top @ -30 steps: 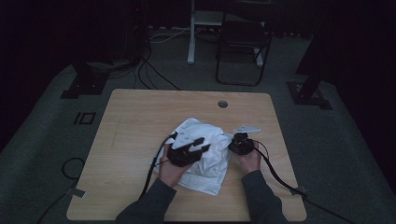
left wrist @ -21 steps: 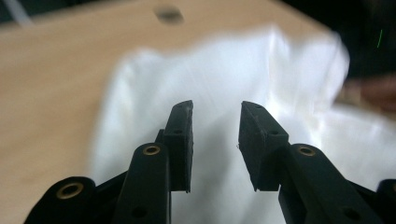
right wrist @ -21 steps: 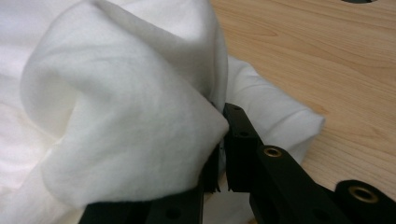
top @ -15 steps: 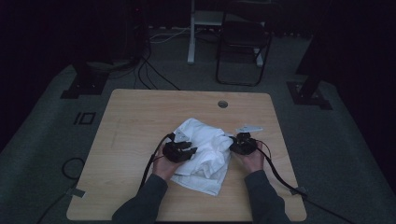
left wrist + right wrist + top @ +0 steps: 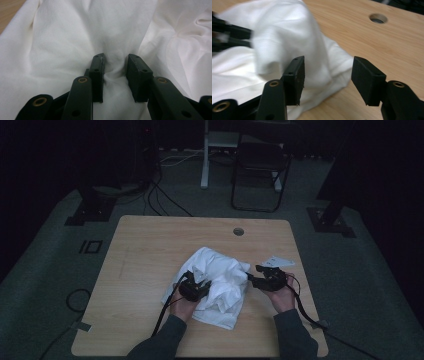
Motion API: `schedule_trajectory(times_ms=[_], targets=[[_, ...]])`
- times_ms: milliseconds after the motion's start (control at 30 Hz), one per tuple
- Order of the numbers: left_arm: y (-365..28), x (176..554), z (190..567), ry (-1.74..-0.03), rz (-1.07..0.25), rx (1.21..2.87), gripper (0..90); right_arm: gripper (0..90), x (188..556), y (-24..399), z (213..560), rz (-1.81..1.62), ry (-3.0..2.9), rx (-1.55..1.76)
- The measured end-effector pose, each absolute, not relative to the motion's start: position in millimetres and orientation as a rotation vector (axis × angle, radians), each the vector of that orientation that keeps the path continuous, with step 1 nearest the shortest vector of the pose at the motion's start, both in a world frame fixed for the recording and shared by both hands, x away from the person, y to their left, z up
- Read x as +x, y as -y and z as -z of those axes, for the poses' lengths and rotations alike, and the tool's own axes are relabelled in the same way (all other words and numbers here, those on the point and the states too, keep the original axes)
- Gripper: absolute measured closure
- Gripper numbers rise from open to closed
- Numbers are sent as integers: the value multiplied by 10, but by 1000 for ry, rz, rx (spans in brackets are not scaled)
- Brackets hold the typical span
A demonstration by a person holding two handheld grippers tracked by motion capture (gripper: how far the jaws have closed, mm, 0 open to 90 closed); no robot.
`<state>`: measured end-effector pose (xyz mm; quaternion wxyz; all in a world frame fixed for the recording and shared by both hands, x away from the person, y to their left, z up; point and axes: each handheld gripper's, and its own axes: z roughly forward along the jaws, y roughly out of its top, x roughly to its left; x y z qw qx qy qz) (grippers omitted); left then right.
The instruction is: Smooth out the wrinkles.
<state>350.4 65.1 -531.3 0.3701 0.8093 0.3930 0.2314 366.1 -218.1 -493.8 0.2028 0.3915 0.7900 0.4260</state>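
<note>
A crumpled white cloth (image 5: 220, 285) lies in a heap at the middle of the wooden table (image 5: 150, 250). My left gripper (image 5: 194, 287) is pressed down into the cloth's left side. In the left gripper view its jaws (image 5: 115, 58) have just been closing and pinch a raised fold of the cloth (image 5: 75, 37) between the pads. My right gripper (image 5: 267, 279) hovers just off the cloth's right edge. Its jaws (image 5: 328, 62) have just been opening and stand wide apart, with nothing between them and the cloth (image 5: 287, 37) lying beyond.
A round cable hole (image 5: 238, 231) sits near the table's far edge, also seen in the right gripper view as the hole (image 5: 378, 18). Bare wood lies to the left of and beyond the cloth. A folding chair (image 5: 260, 165) and floor cables (image 5: 160, 195) are behind the table.
The right gripper let go of the cloth's right edge, opened and drew away to the right. The left gripper sank lower onto the cloth, which has slumped flatter.
</note>
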Motion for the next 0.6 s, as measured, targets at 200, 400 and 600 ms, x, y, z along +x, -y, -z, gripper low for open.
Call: schedule_trajectory(times_ms=[200,400,600], targets=[[-633,3552,5356,-1038,-632,2056,697,344,3617,2059,4953,-1239,-2250,1037],[-605,3734,5399,-1152,-713,2000,720,300,3695,1903,5041,-1243,-2245,1063],[-539,3906,5383,-1289,-802,1950,720,399,3706,1790,5020,-1295,-2230,1046]])
